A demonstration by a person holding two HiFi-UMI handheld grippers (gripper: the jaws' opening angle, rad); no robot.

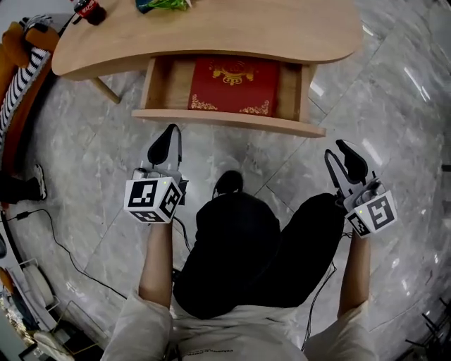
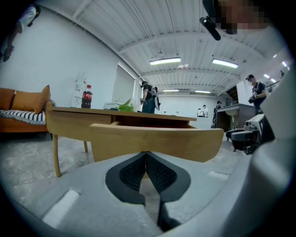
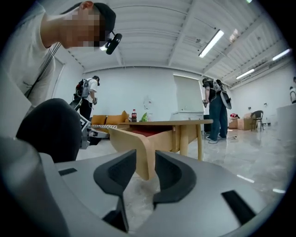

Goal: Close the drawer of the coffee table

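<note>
The wooden coffee table [image 1: 211, 32] stands ahead with its drawer [image 1: 229, 121] pulled out; a red box [image 1: 235, 84] with gold print lies inside. My left gripper [image 1: 166, 143] is shut and empty, a short way in front of the left part of the drawer front [image 2: 152, 139]. In the left gripper view its pads [image 2: 146, 155] meet below that curved panel. My right gripper [image 1: 341, 159] is open and holds nothing, short of the drawer's right end. In the right gripper view the jaws [image 3: 145, 169] frame the panel's end [image 3: 138, 148] from a distance.
A cola bottle [image 1: 88, 10] and a green object [image 1: 163, 4] sit on the tabletop. An orange sofa with a striped cushion [image 1: 17, 70] stands at the left. A cable [image 1: 56, 243] runs over the marble floor. The person's black-clad knees [image 1: 239, 247] are between the grippers. People stand far behind [image 3: 215, 109].
</note>
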